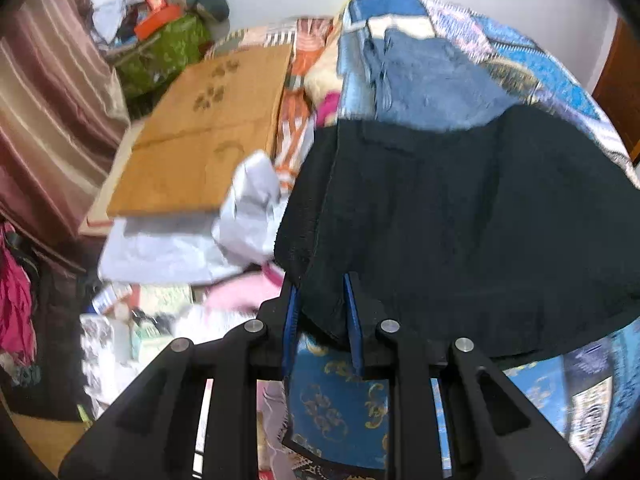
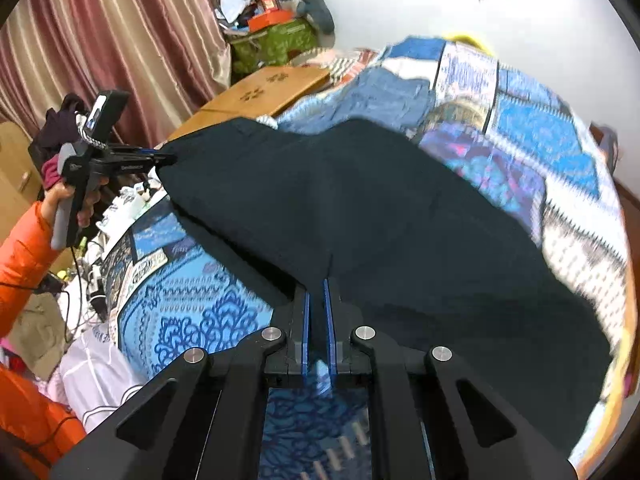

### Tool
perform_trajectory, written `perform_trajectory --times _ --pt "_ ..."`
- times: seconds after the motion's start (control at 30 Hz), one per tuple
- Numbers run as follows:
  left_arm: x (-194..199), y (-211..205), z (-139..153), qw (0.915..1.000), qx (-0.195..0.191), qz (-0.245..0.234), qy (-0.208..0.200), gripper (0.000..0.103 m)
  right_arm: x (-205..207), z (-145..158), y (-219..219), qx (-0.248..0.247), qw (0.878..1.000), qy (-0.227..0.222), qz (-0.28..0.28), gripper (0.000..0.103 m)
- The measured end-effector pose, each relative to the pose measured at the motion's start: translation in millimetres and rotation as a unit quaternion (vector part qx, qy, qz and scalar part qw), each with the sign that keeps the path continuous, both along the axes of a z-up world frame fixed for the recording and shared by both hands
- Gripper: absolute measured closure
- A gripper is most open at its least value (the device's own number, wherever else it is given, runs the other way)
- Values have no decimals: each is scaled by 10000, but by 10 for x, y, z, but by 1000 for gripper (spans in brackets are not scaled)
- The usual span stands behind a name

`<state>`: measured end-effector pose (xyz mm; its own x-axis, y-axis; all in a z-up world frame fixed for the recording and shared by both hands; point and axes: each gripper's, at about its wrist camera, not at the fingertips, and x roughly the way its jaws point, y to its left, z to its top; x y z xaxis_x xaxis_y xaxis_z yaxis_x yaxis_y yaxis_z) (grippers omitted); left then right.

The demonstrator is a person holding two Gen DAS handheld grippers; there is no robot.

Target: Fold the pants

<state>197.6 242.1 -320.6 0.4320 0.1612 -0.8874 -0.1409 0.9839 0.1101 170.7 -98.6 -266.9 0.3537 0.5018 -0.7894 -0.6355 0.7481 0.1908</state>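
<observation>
Patterned blue bedding (image 2: pixel 188 304) covers the bed on which the work is done, with a white wall behind. At the bottom centre of the left wrist view, the left gripper (image 1: pixel 320 284) is seen clamped on a bunched corner of the black pants (image 1: pixel 460 220), the cloth pinched between its blue pads (image 1: pixel 352 308). At the bottom centre of the right wrist view, the right gripper (image 2: pixel 317 284) is seen nearly closed, its blue pads almost together on an edge of the same dark cloth. The pants are spread across the middle of both views, draped over the quilt. A folded blue denim garment (image 1: pixel 432 80) is seen lying beyond them, toward the upper centre. At the left of the right wrist view, a hand (image 2: pixel 74 200) in an orange sleeve (image 2: pixel 24 256) is shown holding the other tool at the pants' far corner. A wooden board (image 1: pixel 208 132) is seen at the upper left, beside striped maroon curtains (image 2: pixel 100 32).
</observation>
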Motion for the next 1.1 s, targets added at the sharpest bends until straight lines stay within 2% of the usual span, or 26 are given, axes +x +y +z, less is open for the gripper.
perform_trajectory --times 0.1,0.17,0.23,0.3,0.37,0.43,0.5,0.6,0.7,0.9,1.1 --pt "-50 -9 -248 9997 -114 88 208 79 -23 -93 12 32 9999 62 -75 92" --pt "-78 -71 -304 9999 62 38 151 78 -39 -84 11 94 9999 82 -104 91" --pt "-76 -126 -266 9995 263 -35 143 77 -52 -49 -13 56 9998 90 -147 84" --pt "-60 -120 -167 9996 236 -29 154 73 -67 3 -82 -30 9997 60 -240 70" --pt "-45 -87 -40 9998 172 35 120 69 -85 72 -209 -25 9993 -30 -367 64" --pt "-41 -70 117 9998 136 100 -44 63 -93 147 -394 55 9984 -131 -555 63" --pt "-20 -98 309 9995 80 154 -272 50 -80 198 -588 75 9965 -199 -805 63" --pt "47 -232 542 9984 -79 123 -548 47 -15 260 -952 120 9912 -312 -1279 63" --pt "180 -460 648 9979 -238 9 -610 46 109 249 -1350 21 9825 -411 -1819 63" --pt "492 -1013 527 9979 -427 -269 -405 45 408 -11 -2130 -155 9603 -239 -2774 63" --pt "773 -1544 305 9963 -532 -661 -145 45 656 -315 -2602 -234 9456 36 -3244 63"
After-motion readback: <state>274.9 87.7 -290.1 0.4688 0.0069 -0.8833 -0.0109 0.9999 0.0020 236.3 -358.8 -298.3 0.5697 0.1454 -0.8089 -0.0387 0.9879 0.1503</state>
